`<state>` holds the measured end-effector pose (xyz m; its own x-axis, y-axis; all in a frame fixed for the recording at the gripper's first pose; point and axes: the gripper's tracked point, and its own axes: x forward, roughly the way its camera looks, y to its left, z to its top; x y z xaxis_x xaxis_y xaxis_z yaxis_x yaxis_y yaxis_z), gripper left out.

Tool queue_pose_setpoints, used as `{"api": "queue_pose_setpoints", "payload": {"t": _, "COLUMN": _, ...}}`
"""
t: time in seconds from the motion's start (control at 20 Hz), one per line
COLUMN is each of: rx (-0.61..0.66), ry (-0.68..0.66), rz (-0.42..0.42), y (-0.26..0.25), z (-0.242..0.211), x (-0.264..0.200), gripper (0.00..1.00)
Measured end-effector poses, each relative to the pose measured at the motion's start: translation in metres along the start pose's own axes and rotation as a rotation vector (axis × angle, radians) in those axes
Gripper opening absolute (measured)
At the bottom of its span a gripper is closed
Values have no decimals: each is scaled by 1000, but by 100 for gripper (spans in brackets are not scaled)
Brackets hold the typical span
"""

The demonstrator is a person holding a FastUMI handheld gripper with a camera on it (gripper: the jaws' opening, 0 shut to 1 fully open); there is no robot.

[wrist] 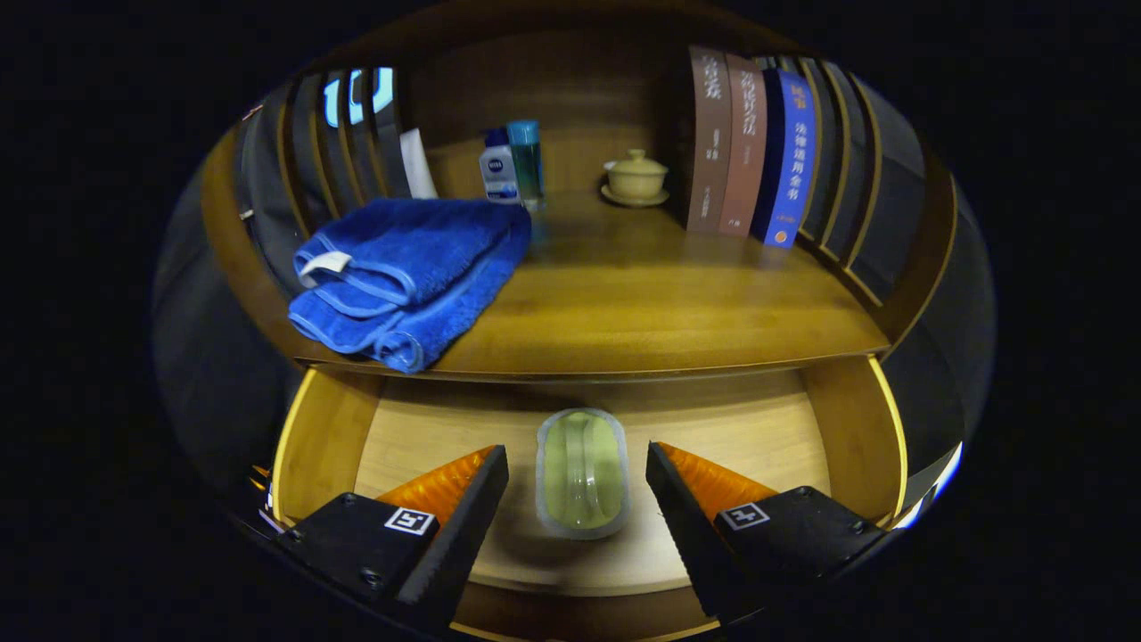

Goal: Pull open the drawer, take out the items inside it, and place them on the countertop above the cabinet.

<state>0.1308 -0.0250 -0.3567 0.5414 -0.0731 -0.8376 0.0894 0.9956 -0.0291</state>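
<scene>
Gripper [578, 477] fingers are held spread and released above the pulled-out drawer [325, 437], a pale green oval container [582, 471] is seen lying on the drawer floor between them, untouched, and a folded blue towel [410, 276] is noted on the countertop [642, 303] beyond.

**Wooden table and open drawer**

The brown wooden table [642, 303] carries a folded blue terry towel [406, 276] hanging slightly over its front edge. Further back stand a white bottle [498, 169] and a teal bottle [526, 160], touching, a cream lidded cup on a saucer [636, 176], and upright books [749, 143]. On the pale wooden drawer floor [713, 428] lies a clear oval box [582, 473].
</scene>
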Motion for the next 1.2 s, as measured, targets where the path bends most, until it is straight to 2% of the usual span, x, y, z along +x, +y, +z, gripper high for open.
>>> {"api": "queue_pose_setpoints", "payload": {"t": 0.15, "rx": -2, "ry": 98, "rz": -29, "y": -4, "z": -13, "x": 17, "gripper": 99}}
{"api": "queue_pose_setpoints", "payload": {"t": 0.25, "rx": -16, "ry": 119, "rz": -45, "y": -5, "z": -13, "x": 22, "gripper": 92}}
{"api": "queue_pose_setpoints", "payload": {"t": 0.45, "rx": -2, "ry": 227, "rz": -67, "y": -13, "z": -31, "x": 34, "gripper": 54}}
{"api": "queue_pose_setpoints", "payload": {"t": 0.6, "rx": -25, "ry": 252, "rz": -57, "y": -7, "z": -37, "x": 37, "gripper": 26}}
{"api": "queue_pose_setpoints", "payload": {"t": 0.8, "rx": -60, "ry": 245, "rz": -43, "y": -2, "z": -35, "x": 33, "gripper": 26}}
{"api": "queue_pose_setpoints", "payload": {"t": 0.95, "rx": -21, "ry": 205, "rz": -27, "y": -4, "z": -35, "x": 22, "gripper": 26}}
{"api": "queue_pose_setpoints", "payload": {"t": 1.2, "rx": -5, "ry": 72, "rz": -12, "y": -9, "z": -35, "x": -36, "gripper": 26}}
